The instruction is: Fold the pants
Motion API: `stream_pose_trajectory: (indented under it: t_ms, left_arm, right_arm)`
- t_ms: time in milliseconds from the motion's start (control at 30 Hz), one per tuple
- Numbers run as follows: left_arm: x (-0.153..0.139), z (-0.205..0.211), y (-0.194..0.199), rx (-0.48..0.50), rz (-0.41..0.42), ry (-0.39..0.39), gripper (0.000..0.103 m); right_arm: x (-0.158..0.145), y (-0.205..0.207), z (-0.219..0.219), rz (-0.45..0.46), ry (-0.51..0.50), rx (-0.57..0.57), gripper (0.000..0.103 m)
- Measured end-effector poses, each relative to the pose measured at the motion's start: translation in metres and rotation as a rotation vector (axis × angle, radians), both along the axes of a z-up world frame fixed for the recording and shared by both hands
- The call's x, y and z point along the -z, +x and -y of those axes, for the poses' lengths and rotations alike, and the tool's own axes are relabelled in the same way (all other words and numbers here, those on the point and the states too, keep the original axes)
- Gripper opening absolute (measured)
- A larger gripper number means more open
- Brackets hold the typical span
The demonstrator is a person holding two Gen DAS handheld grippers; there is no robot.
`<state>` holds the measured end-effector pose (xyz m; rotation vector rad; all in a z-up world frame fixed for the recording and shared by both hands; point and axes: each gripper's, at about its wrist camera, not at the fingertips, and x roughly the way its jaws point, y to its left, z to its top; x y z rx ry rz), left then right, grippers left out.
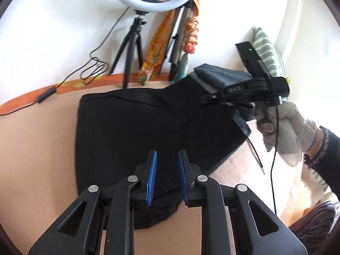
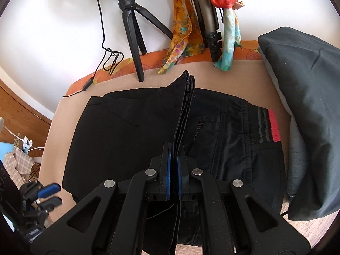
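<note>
The black pants [image 1: 138,127] lie partly folded on a tan surface; in the right wrist view [image 2: 127,131] their striped waistband with a red edge [image 2: 273,125] is at the right. My right gripper [image 2: 173,161] is shut on a lifted stack of black pant layers, which stand up as a ridge between its blue pads. It also shows in the left wrist view [image 1: 204,99], held by a gloved hand at the right. My left gripper [image 1: 167,165] is open above the near edge of the pants, nothing between its pads. It also shows in the right wrist view [image 2: 48,195], at the lower left.
A ring light on a black tripod [image 1: 131,48] and its cable stand at the far edge. Colourful scarves [image 2: 182,27] hang over a second tripod. Folded grey garments [image 2: 308,106] are piled at the right of the pants. An orange cloth [image 1: 63,87] borders the far side.
</note>
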<state>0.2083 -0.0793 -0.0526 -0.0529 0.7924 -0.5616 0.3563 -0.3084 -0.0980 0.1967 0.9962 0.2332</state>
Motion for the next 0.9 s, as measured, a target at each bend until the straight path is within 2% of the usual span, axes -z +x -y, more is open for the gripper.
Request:
stream_pose_trajectory:
  t_ms: [100, 167, 533, 667, 733, 800, 900]
  left_arm:
    - [0.014, -0.024, 0.013, -0.075, -0.036, -0.022, 0.018]
    - [0.022, -0.032, 0.016, -0.092, -0.056, -0.037, 0.018]
    - [0.051, -0.024, 0.028, -0.069, -0.116, 0.053, 0.018]
    - [0.059, -0.03, 0.027, -0.079, -0.139, 0.047, 0.018]
    - [0.06, -0.031, 0.027, -0.081, -0.14, 0.043, 0.018]
    - [0.058, -0.033, 0.026, -0.087, -0.138, 0.035, 0.018]
    - [0.051, -0.047, 0.025, -0.129, -0.14, -0.031, 0.018]
  right_arm:
    - [-0.002, 0.001, 0.013, 0.009, 0.005, 0.022, 0.006]
    - [-0.001, 0.002, 0.023, 0.01, 0.005, 0.042, 0.006]
    - [0.021, 0.006, 0.036, -0.034, -0.07, 0.069, 0.006]
    - [0.007, -0.006, 0.035, 0.007, -0.158, 0.089, 0.028]
    - [-0.005, -0.018, 0.037, 0.054, -0.164, 0.114, 0.038]
    - [-0.013, -0.03, 0.036, 0.085, -0.133, 0.101, 0.042]
    - [-0.013, -0.043, 0.021, 0.084, -0.123, 0.051, 0.042]
